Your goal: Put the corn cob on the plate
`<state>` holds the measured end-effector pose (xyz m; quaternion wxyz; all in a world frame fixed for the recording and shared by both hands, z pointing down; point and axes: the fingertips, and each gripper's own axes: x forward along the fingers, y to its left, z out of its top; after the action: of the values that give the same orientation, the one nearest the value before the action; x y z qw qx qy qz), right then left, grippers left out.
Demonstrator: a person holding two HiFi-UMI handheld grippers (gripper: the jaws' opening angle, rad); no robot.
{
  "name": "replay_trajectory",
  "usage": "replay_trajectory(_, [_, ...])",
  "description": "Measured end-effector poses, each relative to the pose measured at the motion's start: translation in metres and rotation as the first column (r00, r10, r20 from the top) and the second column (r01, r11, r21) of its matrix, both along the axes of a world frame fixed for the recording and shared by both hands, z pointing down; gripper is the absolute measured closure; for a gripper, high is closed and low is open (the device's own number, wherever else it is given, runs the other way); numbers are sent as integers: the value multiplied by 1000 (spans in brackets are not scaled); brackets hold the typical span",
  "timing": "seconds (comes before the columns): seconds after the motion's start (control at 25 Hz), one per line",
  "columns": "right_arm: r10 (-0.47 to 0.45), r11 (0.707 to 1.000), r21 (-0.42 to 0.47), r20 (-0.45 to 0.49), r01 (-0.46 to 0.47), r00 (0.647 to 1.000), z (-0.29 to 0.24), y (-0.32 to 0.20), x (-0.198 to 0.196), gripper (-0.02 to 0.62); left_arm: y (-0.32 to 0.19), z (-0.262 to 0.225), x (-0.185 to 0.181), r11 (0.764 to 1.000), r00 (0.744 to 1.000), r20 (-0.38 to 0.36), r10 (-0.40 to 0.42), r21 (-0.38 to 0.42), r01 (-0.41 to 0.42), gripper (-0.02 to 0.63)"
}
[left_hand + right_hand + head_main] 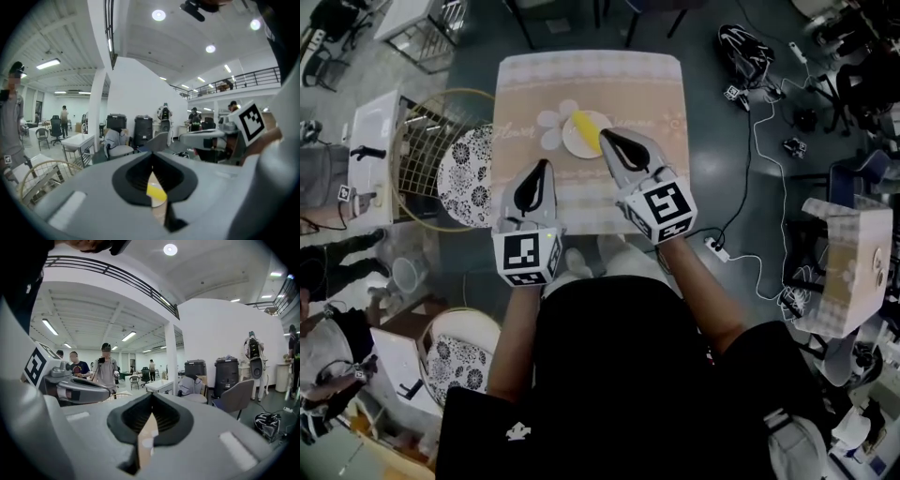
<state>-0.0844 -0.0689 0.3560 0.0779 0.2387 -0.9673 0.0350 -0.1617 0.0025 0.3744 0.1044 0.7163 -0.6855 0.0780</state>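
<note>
Pressing pad to pad, the fingers of my left gripper [151,158] are shut with nothing caught between them. Only a thin wedge gapes below the tips, and through it I glimpse a slice of the yellow corn cob [156,191]. My right gripper [151,403] is closed the same way and holds nothing, with a strip of beige cloth [146,437] showing through its wedge. From my head looking down, both grippers point away from me over the table [661,94], each with its marker cube nearest my wrist. The left tip sits over the near part of the cloth, apart from the plate [573,142]. The right tip overlaps the plate's near right edge, just beside the cob. I cannot tell whether it touches anything there. The cob lies on the round cream plate, angled across it, next to a pale flower printed on the cloth. In the right gripper view my left gripper shows at the left side, with people standing behind it in the hall. Left of the table, on the floor side, a wire rack [422,155] stands with a patterned dish [469,173] against it. To the right, cables [750,159] trail across the dark floor past a helmet [745,47].
</note>
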Motion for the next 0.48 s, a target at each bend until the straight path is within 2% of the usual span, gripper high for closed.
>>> replay_trajectory(0.48, [30, 997, 70, 20, -31, 999, -35, 67, -3, 594, 42, -31, 1, 994, 996, 56, 75, 78, -80, 598])
